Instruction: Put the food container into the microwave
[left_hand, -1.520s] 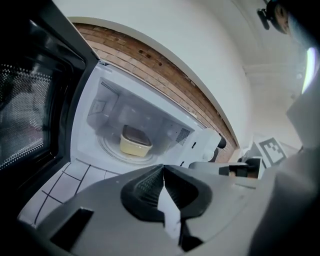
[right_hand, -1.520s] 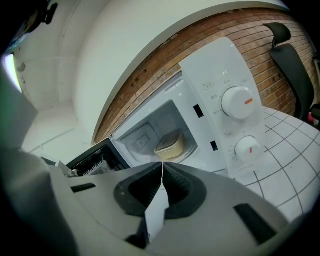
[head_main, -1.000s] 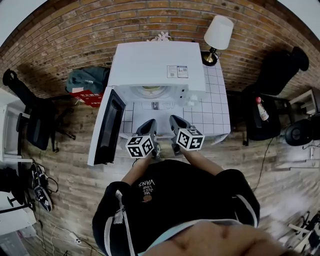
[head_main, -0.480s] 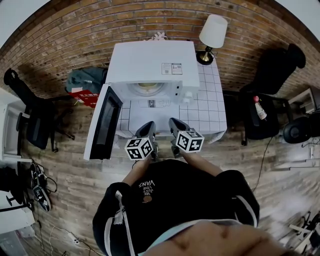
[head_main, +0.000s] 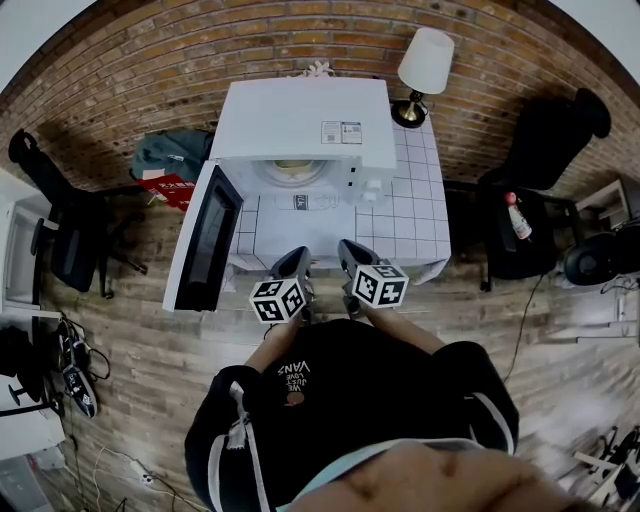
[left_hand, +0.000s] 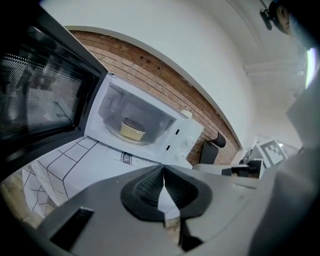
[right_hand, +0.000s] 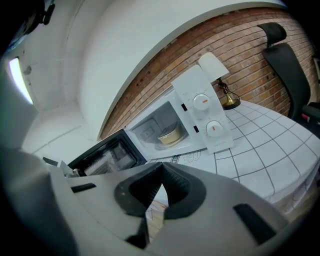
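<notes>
Placement seems done: the cream plastic food container (left_hand: 132, 130) sits inside the white boxy microwave (head_main: 300, 120). Left gripper (left_hand: 163, 170) and right gripper (right_hand: 161, 172) are both closed, holding nothing. Next, I think, its open dark-glass door (head_main: 205, 240) needs pushing shut.

I see a white lamp (head_main: 425, 65) on the back corner of the table (head_main: 420, 215) with its squared white cloth. A green bag (head_main: 170, 155) lies by the brick wall (head_main: 150, 60). Shoes (head_main: 75, 385) sit far left. A bottle (head_main: 516, 218) rests at the right.
</notes>
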